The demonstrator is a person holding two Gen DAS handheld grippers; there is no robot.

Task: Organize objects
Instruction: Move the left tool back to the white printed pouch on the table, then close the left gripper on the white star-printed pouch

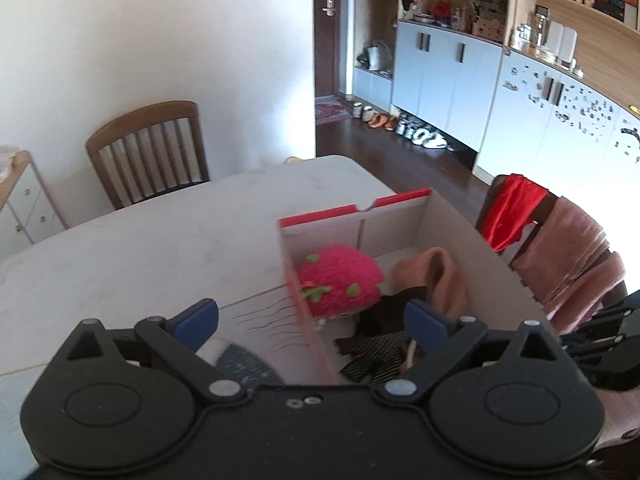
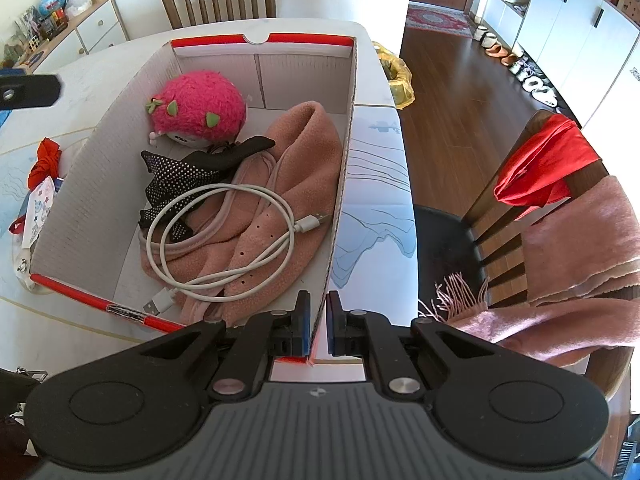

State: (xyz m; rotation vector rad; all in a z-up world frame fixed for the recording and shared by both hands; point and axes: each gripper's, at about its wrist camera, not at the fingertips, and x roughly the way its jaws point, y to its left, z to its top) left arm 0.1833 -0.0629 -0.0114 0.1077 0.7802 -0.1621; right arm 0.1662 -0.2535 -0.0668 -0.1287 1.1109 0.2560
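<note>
Left tongs: we see our left tongs (image 1: 311, 322) spread wide, holding nothing, straddling the left wall of the box (image 1: 298, 280).
Right tongs: our right tongs (image 2: 319, 322) are pinched narrow on the box's right wall at its near corner.
Box: it sits on the tabletop (image 2: 376, 184).
Inside: a pink plush toy (image 2: 198, 108) at the far end, a pink fleece garment (image 2: 280, 168) to the right, a black dotted cloth (image 2: 180, 176) and a coiled white cable (image 2: 224, 240) on top.
Left of box: small red and printed items (image 2: 40, 176) on the tabletop.
</note>
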